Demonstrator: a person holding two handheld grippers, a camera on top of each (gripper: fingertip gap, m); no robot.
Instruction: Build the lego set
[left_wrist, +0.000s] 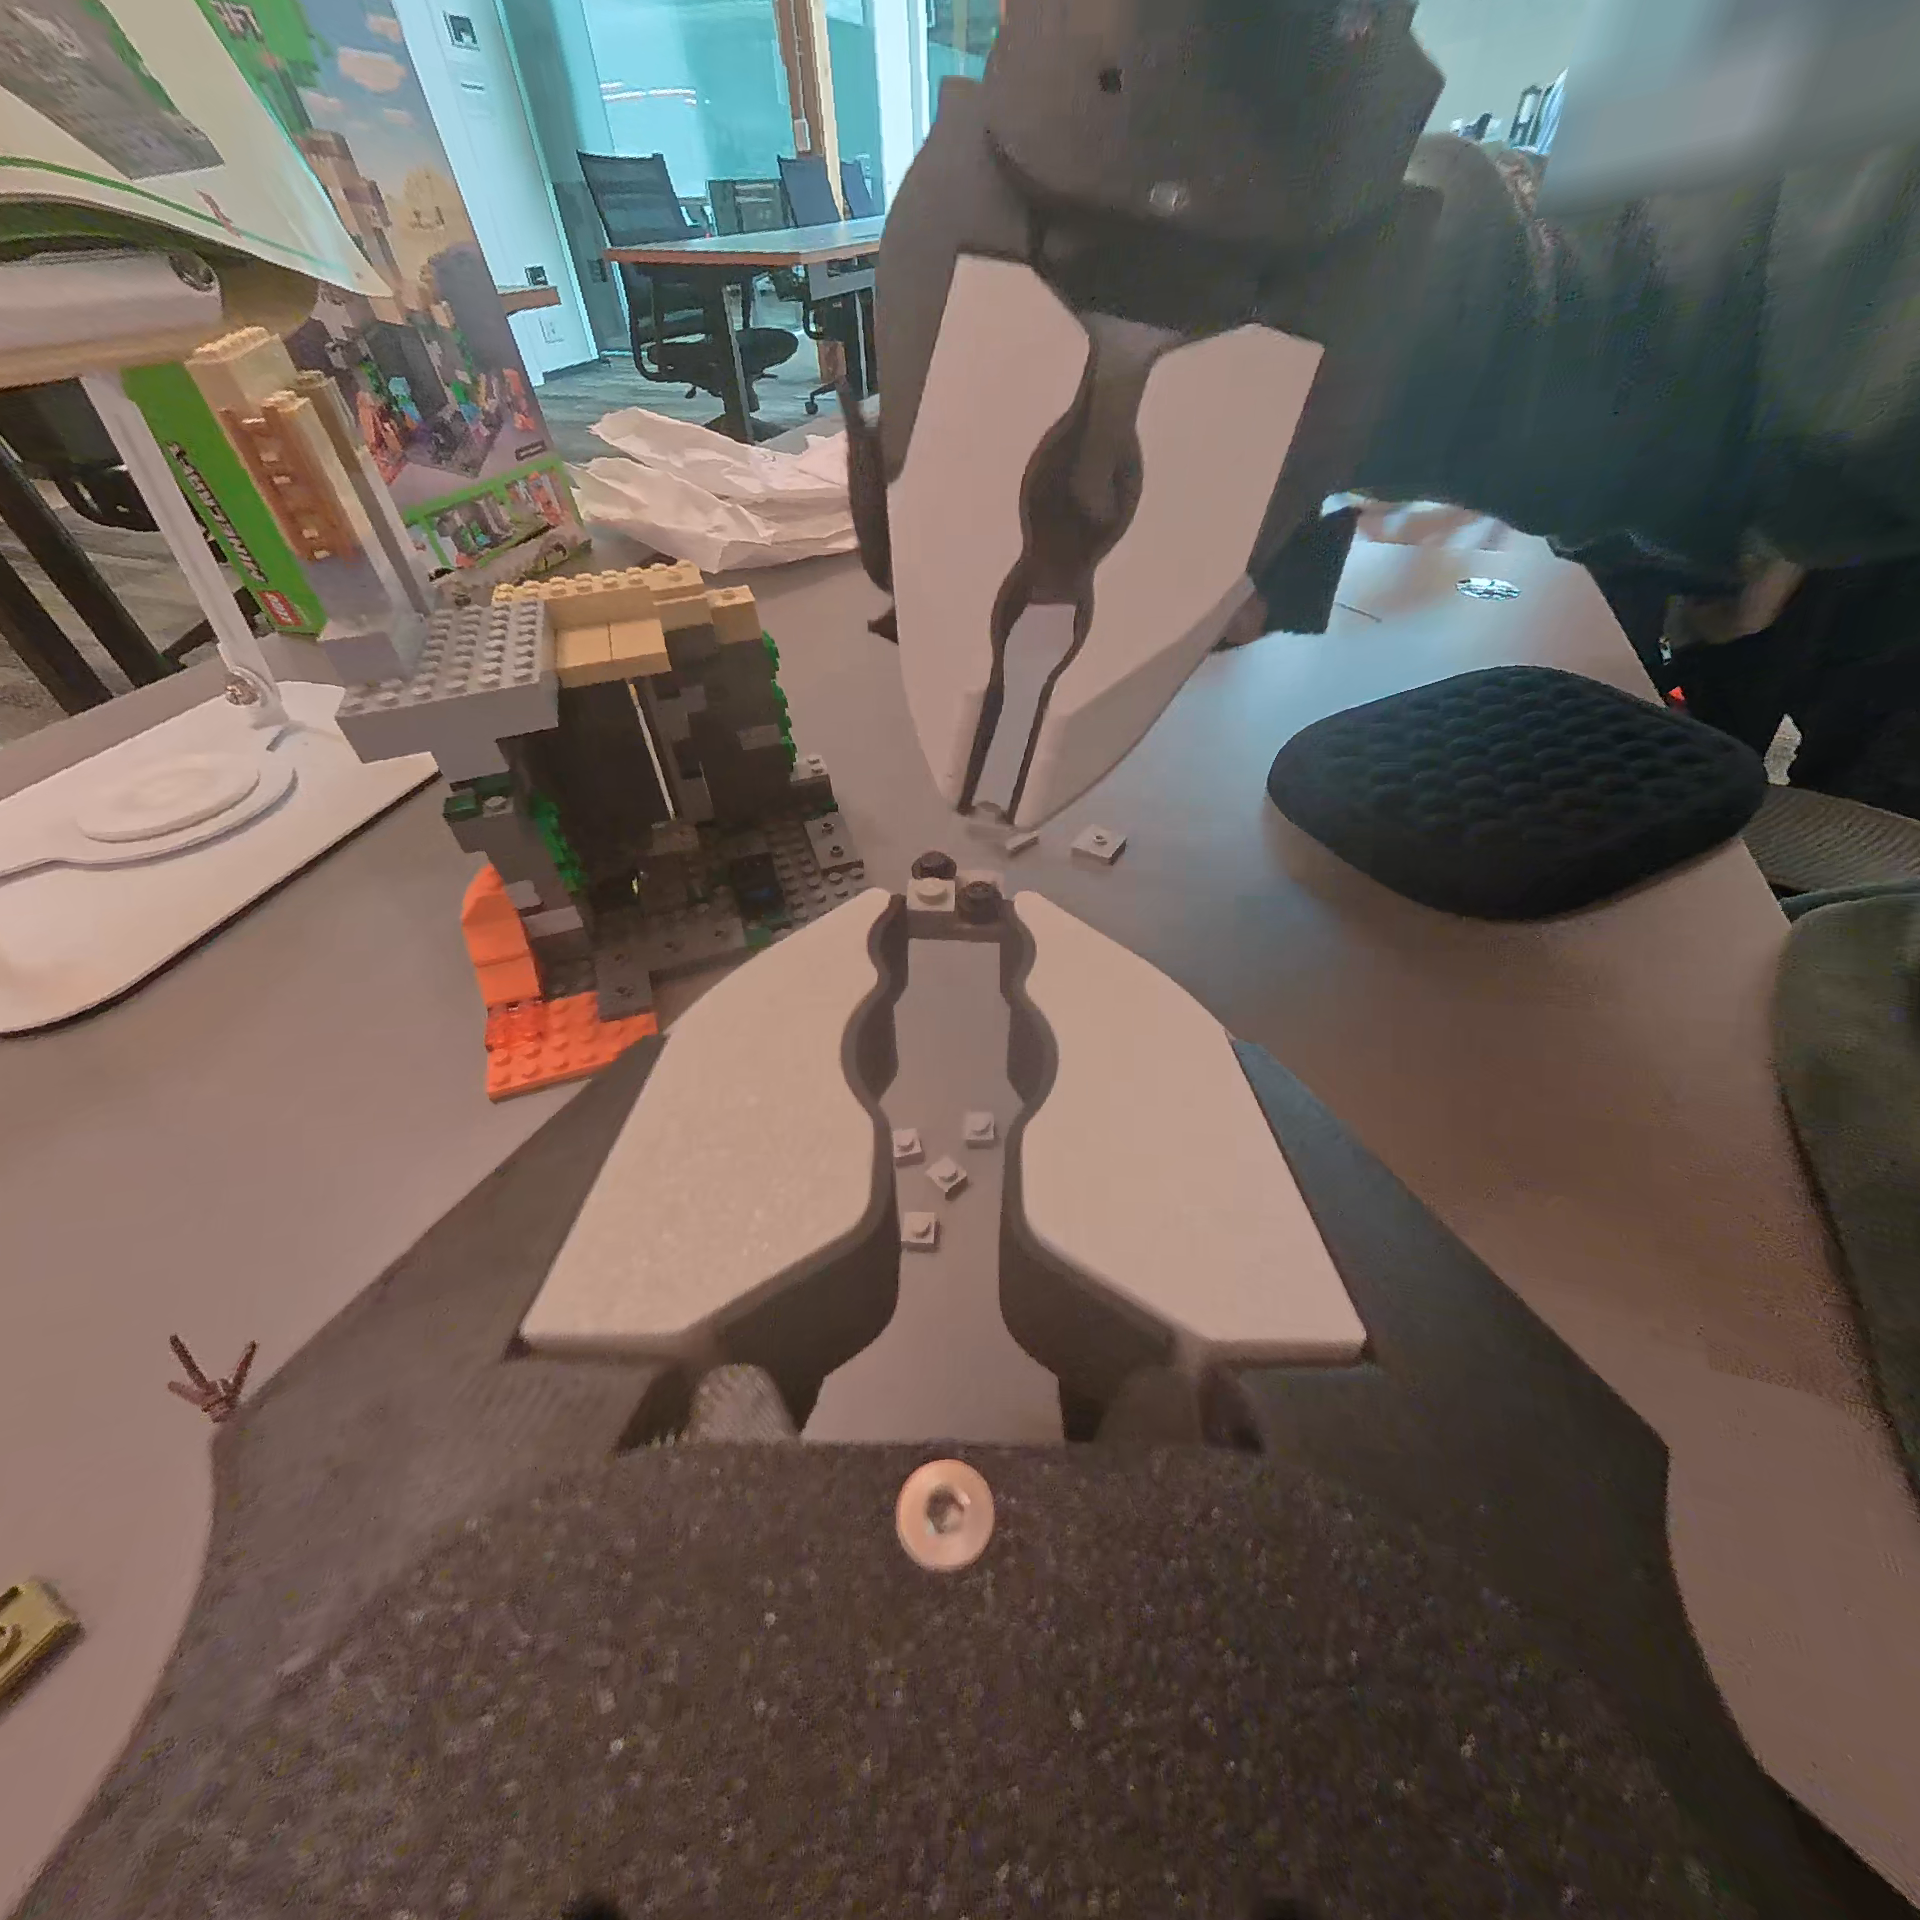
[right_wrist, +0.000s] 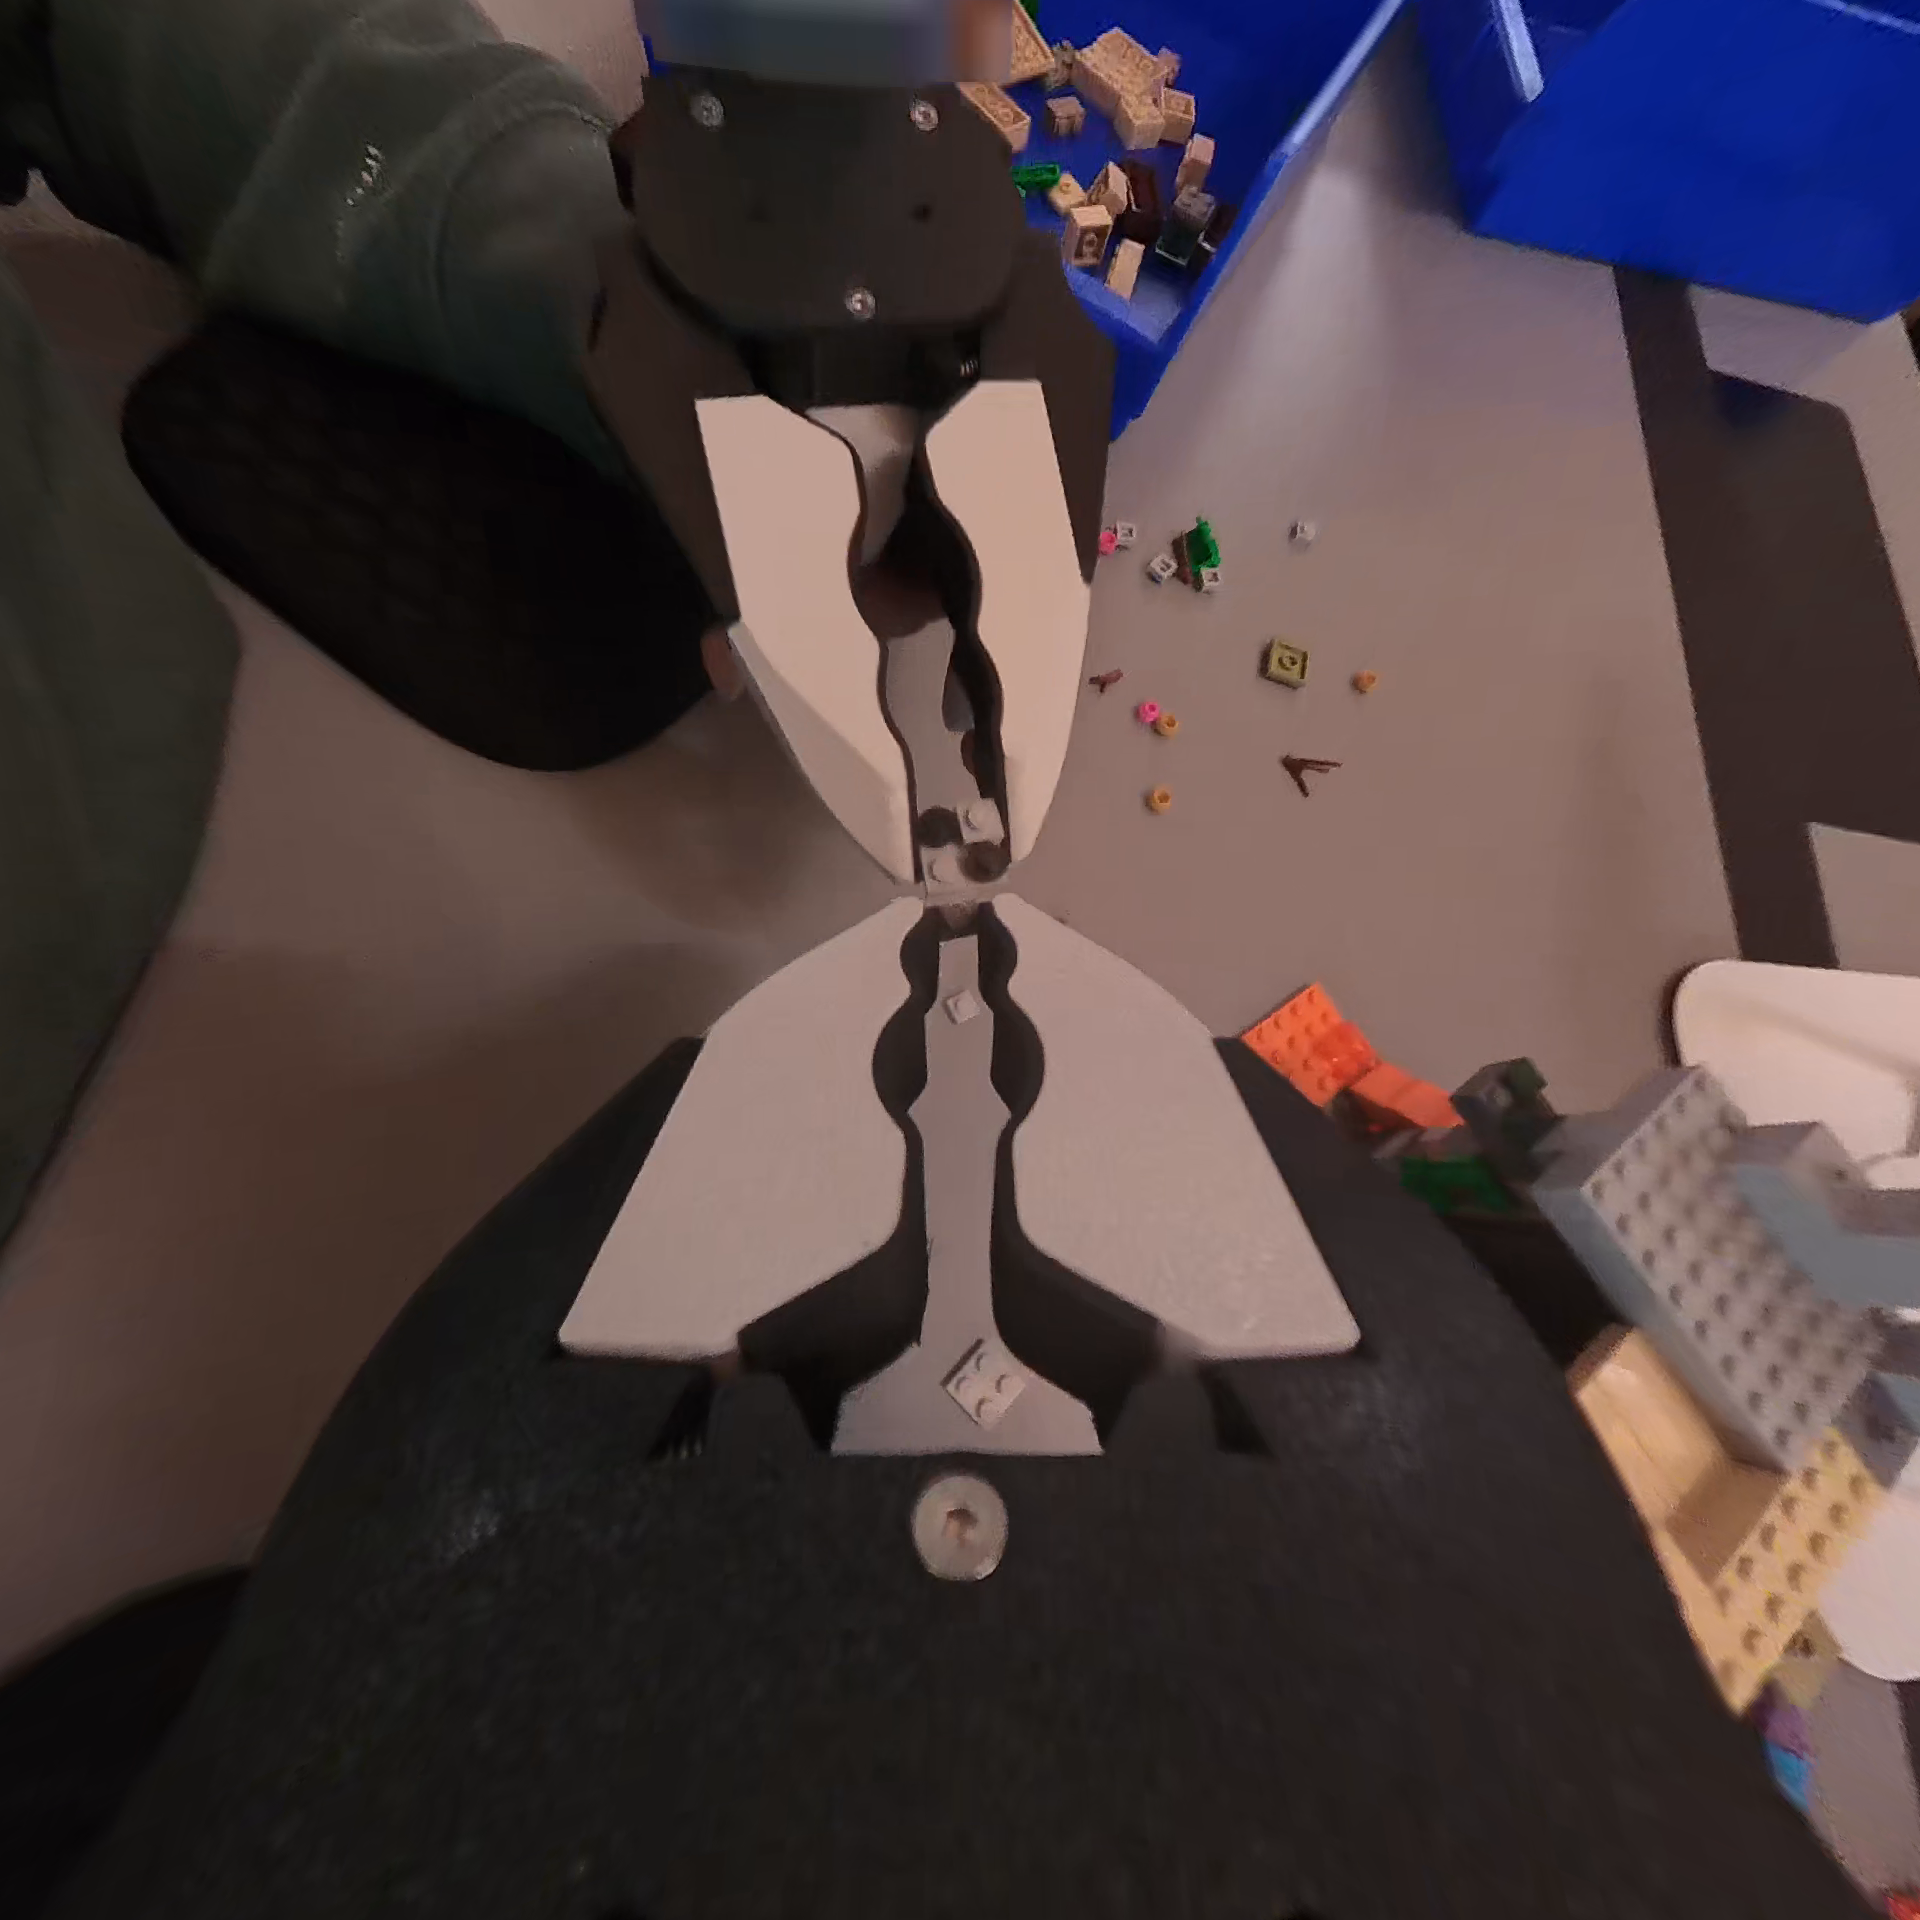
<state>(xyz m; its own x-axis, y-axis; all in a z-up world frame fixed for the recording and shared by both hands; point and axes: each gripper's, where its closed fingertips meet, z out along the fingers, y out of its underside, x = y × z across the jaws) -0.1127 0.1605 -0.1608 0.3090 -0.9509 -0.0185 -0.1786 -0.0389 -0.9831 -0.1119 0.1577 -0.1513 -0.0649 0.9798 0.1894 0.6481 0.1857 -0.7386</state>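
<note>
We see the left tool (left_wrist: 954, 902) clamped on a small grey plate with two black studs (left_wrist: 951, 891), just right of the cave model (left_wrist: 634, 790) on the counter (left_wrist: 1299, 1039); the right tool (right_wrist: 954, 916) pinches a tiny grey piece (right_wrist: 951, 910) touching that plate

The left gripper's (left_wrist: 951, 914) matt white fingers (left_wrist: 748, 1132) are showing a fine grainy texture over speckled black plastic. Just ahead, glossy plastic bricks of the lego build (left_wrist: 623, 790) are catching light; right of it, a black mesh-cloth cushion (left_wrist: 1517, 790) is lying on the smooth matt table (left_wrist: 312, 1143).
</note>
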